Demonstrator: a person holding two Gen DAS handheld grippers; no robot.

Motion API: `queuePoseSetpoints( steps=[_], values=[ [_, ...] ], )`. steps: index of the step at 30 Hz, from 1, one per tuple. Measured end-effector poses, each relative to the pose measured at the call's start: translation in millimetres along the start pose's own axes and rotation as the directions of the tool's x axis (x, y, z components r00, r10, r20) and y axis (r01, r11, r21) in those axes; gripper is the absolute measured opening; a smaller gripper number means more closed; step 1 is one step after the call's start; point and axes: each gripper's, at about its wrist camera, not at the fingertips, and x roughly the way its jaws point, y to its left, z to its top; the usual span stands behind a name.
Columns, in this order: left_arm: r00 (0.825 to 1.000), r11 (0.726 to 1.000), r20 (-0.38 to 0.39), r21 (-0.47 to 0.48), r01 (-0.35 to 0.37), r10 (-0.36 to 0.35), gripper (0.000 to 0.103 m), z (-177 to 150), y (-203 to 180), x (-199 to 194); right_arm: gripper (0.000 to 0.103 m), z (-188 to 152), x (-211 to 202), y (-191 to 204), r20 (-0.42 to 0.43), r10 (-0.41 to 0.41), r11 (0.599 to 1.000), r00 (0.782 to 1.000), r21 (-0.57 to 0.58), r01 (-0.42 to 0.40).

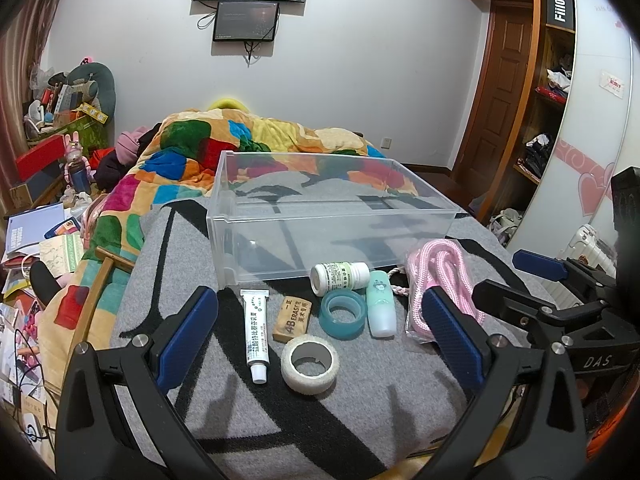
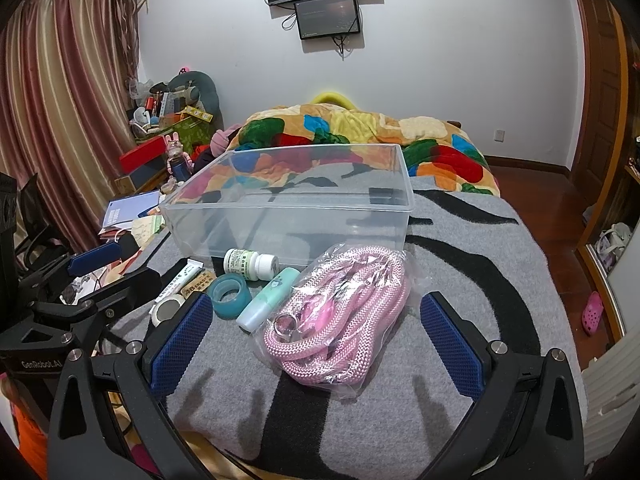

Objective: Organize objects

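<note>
Ahead of the spread, empty left tool lie tube, eraser, tapes and bottles, with the empty bin beyond on the bed. The right tool, also spread and empty, is nearer the rope, bagged just ahead between its fingers. Only its view shows the rope's metal ring.

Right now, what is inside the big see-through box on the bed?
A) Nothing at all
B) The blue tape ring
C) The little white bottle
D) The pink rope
A: the clear box shows only its bare bottom, while the pink rope, the white bottle and the blue tape ring all lie on the grey blanket in front of it.
</note>
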Motion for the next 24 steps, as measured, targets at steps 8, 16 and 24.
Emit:
queuePoseSetpoints(
  steps=[8, 16, 24],
  values=[
    [1.000, 1.000, -0.003, 0.000, 0.002, -0.002, 0.103, -1.1, -0.9, 0.1, 0.103, -0.1, 0.2, 0.2, 0.000, 0.000, 1.000, 1.000, 0.000, 0.000],
    [1.000, 1.000, -0.006, 0.000, 0.007, -0.007, 0.103, -1.5, -2.1, 0.6, 0.103, -0.3, 0.5, 1.5, -0.003, 0.001, 1.000, 1.000, 0.003, -0.001],
    [1.000, 1.000, -0.016, -0.003, 0.020, -0.020, 0.103, -3.6, 0.2, 0.9, 0.103, -0.5, 4.3, -3.7, -0.016, -0.004, 1.000, 1.000, 0.019, 0.005]
  ],
)
